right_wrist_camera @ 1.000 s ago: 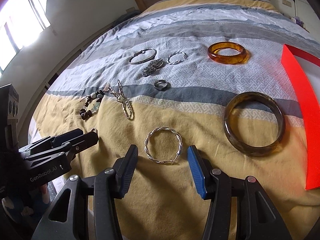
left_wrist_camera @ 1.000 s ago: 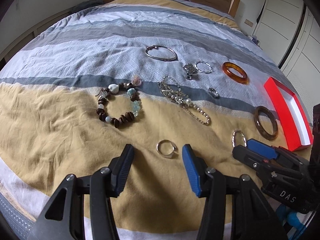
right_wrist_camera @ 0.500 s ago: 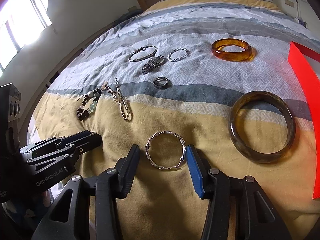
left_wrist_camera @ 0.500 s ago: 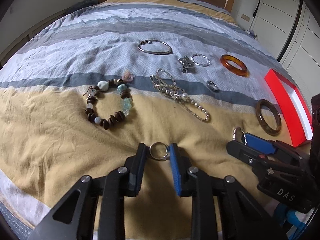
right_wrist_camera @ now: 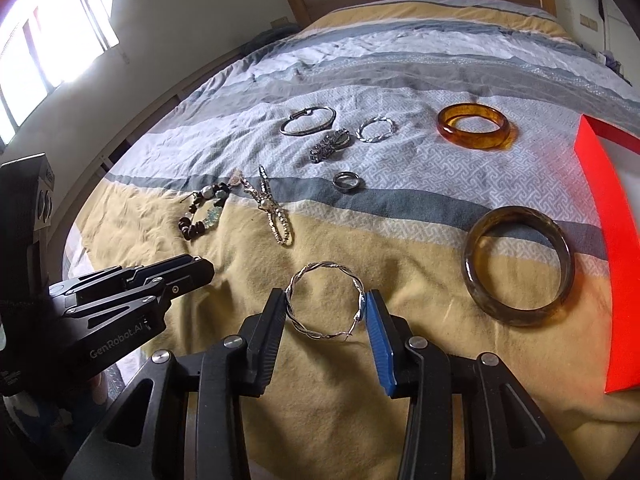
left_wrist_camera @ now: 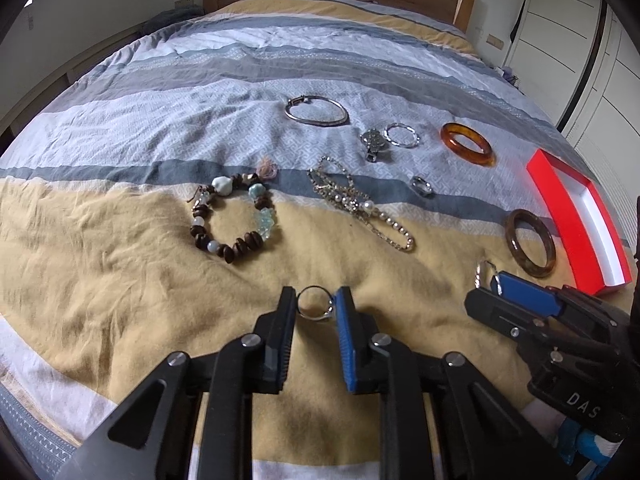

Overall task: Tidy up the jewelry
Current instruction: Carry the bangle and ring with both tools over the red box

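A small silver ring (left_wrist_camera: 316,317) lies on the yellow part of the bedspread between the pads of my left gripper (left_wrist_camera: 316,304); the jaws are closing and both pads touch it. A twisted silver bangle (right_wrist_camera: 326,265) lies between the pads of my right gripper (right_wrist_camera: 325,308), whose jaws are also closing, with each pad against its rim. The right gripper (left_wrist_camera: 485,290) shows at the right of the left wrist view. The left gripper (right_wrist_camera: 200,270) shows at the left of the right wrist view.
Beyond the grippers lie a beaded bracelet (left_wrist_camera: 234,216), a pearl chain (left_wrist_camera: 360,208), a thin silver bangle (left_wrist_camera: 316,114), a brooch (left_wrist_camera: 372,142), a band ring (left_wrist_camera: 422,186), an amber bangle (left_wrist_camera: 468,144) and a brown bangle (right_wrist_camera: 476,248). A red box (left_wrist_camera: 560,216) stands at the right.
Both grippers narrowed. The left one came forward and its wide jaws closed around the small ring. The right jaws closed in to the twisted bangle's rim.
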